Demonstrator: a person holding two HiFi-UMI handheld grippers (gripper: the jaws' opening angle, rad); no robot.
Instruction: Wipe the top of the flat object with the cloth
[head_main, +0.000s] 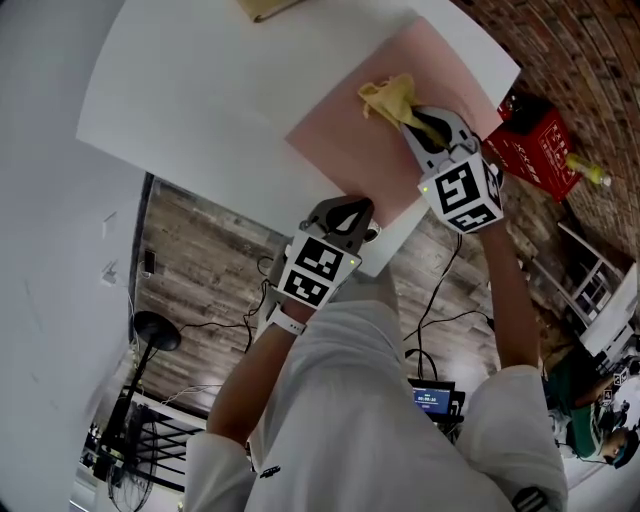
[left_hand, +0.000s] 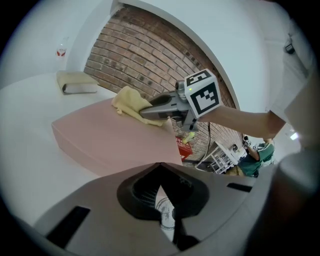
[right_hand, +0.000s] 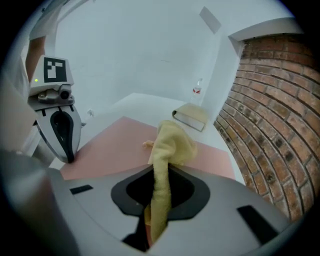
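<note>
White desk is loaded with two items. A pink flat object is laid flat near one edge, and a beige book is placed at the far end.

Closed left claw, right claw clamped on cloth

The soft, fuzzy yellow cloth lies on a smooth, matt pink flat object beside a rough brick wall.

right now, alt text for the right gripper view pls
The right gripper is shut on a yellow cloth trailing onto a pink board on a white table. The left gripper stands tip-down at the board's left edge; a book and brick wall lie beyond.
</note>
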